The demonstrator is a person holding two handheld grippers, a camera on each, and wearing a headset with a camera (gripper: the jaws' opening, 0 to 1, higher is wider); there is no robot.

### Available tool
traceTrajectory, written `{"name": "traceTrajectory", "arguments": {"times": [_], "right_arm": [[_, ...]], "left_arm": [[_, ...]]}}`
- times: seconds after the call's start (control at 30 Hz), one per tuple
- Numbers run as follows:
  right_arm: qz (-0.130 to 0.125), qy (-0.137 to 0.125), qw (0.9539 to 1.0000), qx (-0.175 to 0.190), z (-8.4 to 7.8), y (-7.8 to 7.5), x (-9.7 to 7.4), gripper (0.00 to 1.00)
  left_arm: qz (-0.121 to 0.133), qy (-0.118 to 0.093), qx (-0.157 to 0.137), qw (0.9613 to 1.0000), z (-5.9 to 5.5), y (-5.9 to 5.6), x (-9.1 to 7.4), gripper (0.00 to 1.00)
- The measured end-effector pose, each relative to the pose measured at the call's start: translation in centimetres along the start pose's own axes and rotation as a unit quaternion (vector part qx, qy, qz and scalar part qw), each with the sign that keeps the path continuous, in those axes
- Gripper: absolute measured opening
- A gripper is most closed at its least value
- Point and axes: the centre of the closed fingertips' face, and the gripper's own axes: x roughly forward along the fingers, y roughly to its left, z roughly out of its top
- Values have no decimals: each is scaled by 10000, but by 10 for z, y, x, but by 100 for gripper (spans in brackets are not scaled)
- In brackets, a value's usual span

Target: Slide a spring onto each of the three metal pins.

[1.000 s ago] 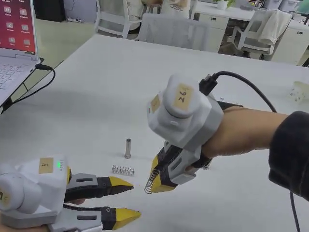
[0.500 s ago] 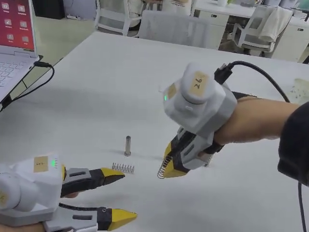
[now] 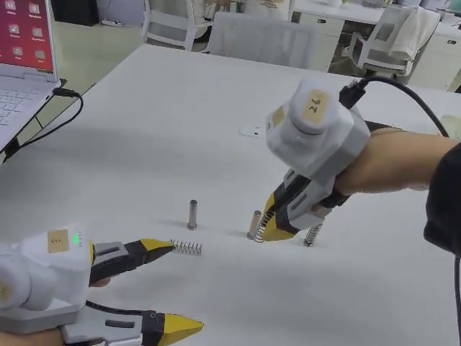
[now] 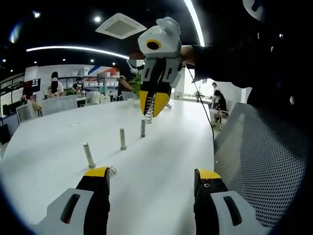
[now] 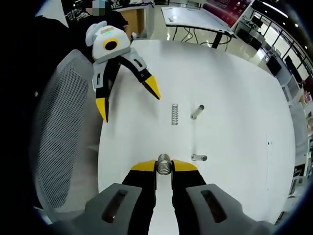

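tabletop (image 3: 180, 130) white | left tool (image 3: 184, 286), right tool (image 3: 276, 231) white bodies, black jaws, yellow tips | spring (image 3: 263, 226) silver | pins (image 3: 192, 214) grey | laptop (image 3: 25, 36) screen red | chair (image 4: 259, 161) grey mesh | cable (image 3: 403, 94) black

The right gripper (image 3: 274, 231) tilts steeply downward from a raised hand (image 3: 389, 162), jaws pinched on a spring (image 5: 164, 163). The left gripper (image 3: 184, 285) lies low, jaws spread wide.

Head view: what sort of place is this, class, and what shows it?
Probably an open-plan office or lab: a laptop on the white table, office chairs behind it, and a ceiling vent with strip lights.
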Motion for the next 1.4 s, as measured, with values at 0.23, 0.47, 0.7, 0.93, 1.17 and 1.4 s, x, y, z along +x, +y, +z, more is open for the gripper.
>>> {"name": "traceTrajectory", "arguments": {"times": [0.23, 0.47, 0.7, 0.93, 1.17, 1.4], "right_arm": [[-131, 21, 9999, 86, -4, -12, -3, 9], [-208, 12, 9997, 145, -5, -22, -3, 9], [-291, 44, 9994, 154, -6, -33, -4, 9], [-308, 96, 9994, 144, -6, -44, 1, 9], [-357, 159, 9990, 213, -9, -57, 10, 9], [-323, 230, 9989, 252, -14, -70, 24, 9]], "left_arm": [[126, 21, -54, 9999, -2, 5, -2, 75], [210, 27, -111, 9997, -4, 10, -3, 80], [304, 44, -160, 9994, -7, 17, -7, 83], [409, 36, -193, 9990, -9, 22, -13, 85], [465, 14, -235, 9986, -10, 25, -15, 84], [506, 6, -271, 9984, -11, 28, -17, 84]]}}
